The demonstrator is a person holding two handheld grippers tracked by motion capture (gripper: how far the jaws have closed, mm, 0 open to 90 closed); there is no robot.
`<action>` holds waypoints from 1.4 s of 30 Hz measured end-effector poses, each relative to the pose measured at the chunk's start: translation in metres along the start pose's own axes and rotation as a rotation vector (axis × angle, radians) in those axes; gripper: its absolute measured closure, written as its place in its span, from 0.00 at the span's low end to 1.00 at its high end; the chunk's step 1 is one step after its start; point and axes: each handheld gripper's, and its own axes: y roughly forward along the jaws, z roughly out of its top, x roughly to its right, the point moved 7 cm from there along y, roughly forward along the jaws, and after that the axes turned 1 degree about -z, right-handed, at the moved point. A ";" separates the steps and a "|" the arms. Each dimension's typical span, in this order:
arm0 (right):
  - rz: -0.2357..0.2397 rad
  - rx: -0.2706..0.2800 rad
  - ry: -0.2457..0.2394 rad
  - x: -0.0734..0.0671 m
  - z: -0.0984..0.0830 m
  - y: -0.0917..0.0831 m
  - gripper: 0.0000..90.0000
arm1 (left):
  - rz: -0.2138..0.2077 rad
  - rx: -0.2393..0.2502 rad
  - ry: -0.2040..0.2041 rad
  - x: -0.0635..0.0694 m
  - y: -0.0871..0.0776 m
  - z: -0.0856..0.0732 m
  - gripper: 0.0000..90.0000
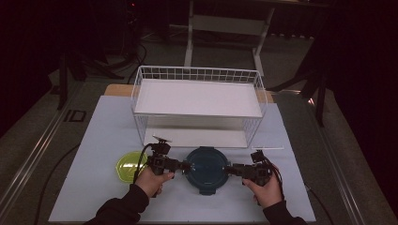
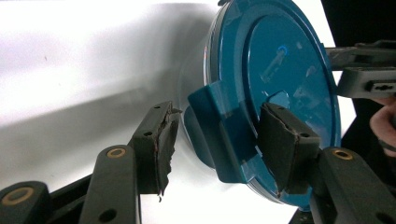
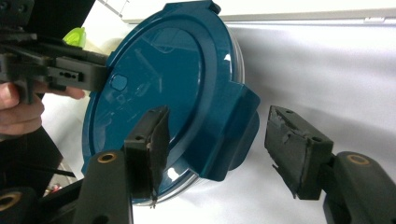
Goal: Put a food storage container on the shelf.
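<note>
Teal container (image 1: 205,169) near worktop's front edge, flanked: left claw (image 1: 184,165), right claw (image 1: 230,169) straddling opposite latches, jaws apart, unclamped.

The left gripper (image 1: 187,166) covers part of the green bowl (image 1: 126,167), and what's under the teal lid (image 1: 205,168) can't be made out. Both sleeves (image 1: 123,208) run off the bottom edge.
</note>
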 end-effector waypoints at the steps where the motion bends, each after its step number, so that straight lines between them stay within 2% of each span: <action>1: 0.000 0.000 0.000 0.000 0.000 0.000 0.44 | 0.000 0.000 0.000 0.000 0.000 0.000 0.50; 2: 0.001 -0.004 0.007 0.000 0.000 0.001 0.44 | 0.000 0.000 0.000 0.000 0.000 0.000 0.50; 3: 0.010 -0.017 0.025 0.001 -0.001 0.003 0.45 | -0.018 -0.003 -0.026 -0.002 0.000 -0.001 0.50; 7: 0.006 -0.030 0.040 0.003 -0.002 0.004 0.47 | -0.034 -0.006 -0.052 -0.003 0.001 -0.002 0.48; 12: 0.024 -0.052 0.089 0.005 -0.002 0.004 0.50 | -0.086 -0.023 -0.117 -0.006 0.003 -0.004 0.48; 13: 0.041 -0.062 0.122 0.006 -0.003 0.005 0.50 | -0.091 -0.023 -0.120 -0.006 0.003 -0.004 0.47; 18: 0.086 -0.079 0.204 0.009 -0.003 0.006 0.52 | -0.118 -0.034 -0.142 -0.008 0.004 -0.005 0.48; 23: 0.130 -0.093 0.276 0.012 -0.004 0.007 0.54 | -0.179 -0.041 -0.177 -0.011 0.005 -0.006 0.50; 25: 0.163 -0.101 0.312 0.014 -0.004 0.008 0.56 | -0.206 -0.038 -0.191 -0.011 0.005 -0.006 0.52; 26: 0.169 -0.105 0.321 0.014 -0.004 0.009 0.56 | -0.208 -0.040 -0.192 -0.011 0.005 -0.006 0.56; 27: 0.185 -0.113 0.339 0.015 -0.004 0.009 0.57 | -0.202 -0.043 -0.189 -0.011 0.005 -0.006 0.56; 34: 0.187 -0.124 0.352 0.015 -0.004 0.009 0.58 | -0.206 -0.056 -0.187 -0.010 0.005 -0.005 0.57; 36: 0.187 -0.124 0.348 0.014 -0.004 0.009 0.58 | -0.215 -0.064 -0.178 -0.010 0.005 -0.005 0.57; 42: 0.191 -0.135 0.328 0.013 -0.005 0.006 0.59 | -0.200 -0.050 -0.156 -0.006 0.002 -0.007 0.58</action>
